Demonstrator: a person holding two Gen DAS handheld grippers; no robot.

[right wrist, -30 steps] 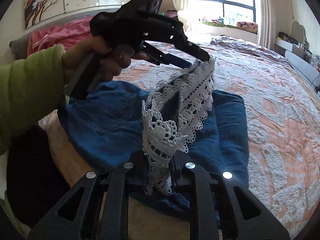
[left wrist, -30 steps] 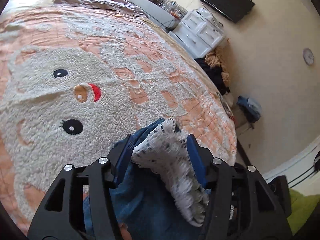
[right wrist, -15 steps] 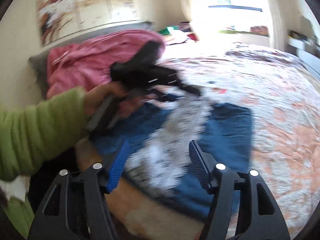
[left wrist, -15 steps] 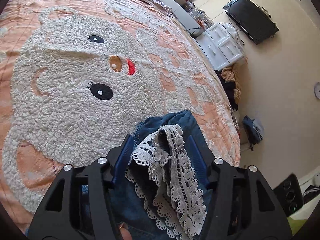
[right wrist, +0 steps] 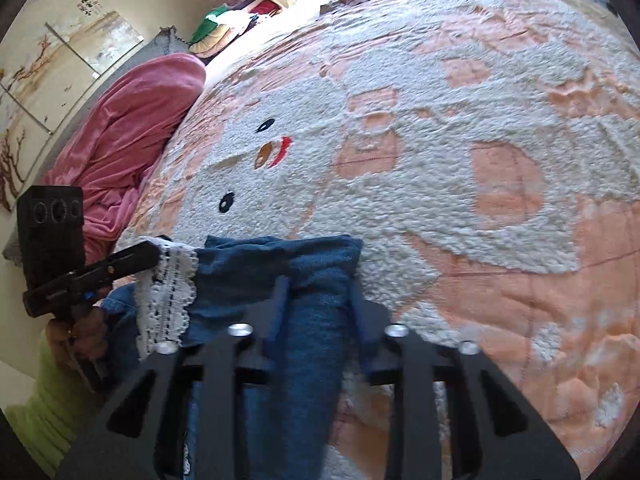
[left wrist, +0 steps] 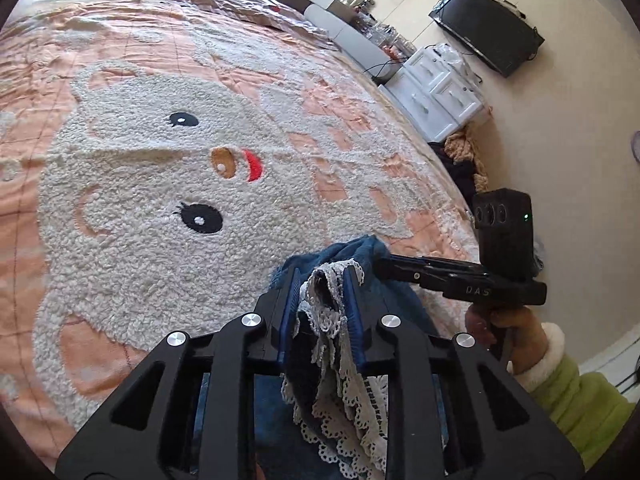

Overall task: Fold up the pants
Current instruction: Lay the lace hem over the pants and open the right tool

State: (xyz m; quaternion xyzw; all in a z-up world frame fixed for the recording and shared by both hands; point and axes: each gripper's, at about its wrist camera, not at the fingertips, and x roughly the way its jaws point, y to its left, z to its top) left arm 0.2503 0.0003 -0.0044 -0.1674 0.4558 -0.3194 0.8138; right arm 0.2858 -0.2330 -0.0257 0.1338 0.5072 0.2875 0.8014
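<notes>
The blue denim pants (right wrist: pixel 280 304) with a white lace-trimmed hem (left wrist: pixel 340 344) lie bunched at the near edge of the bed's peach and white fleece blanket (left wrist: pixel 168 208), the fabric gathered in soft folds.

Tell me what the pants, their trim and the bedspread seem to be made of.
Pants: blue denim by the look, matte, with a woven face; it bunches thickly, so a soft or brushed weave is possible.
Trim: white openwork lace, probably cotton crochet, shown by its scalloped edge and holes.
Bedspread: peach quilted cloth with a cream looped, fleece-like pile forming the face; fibre unclear.
</notes>
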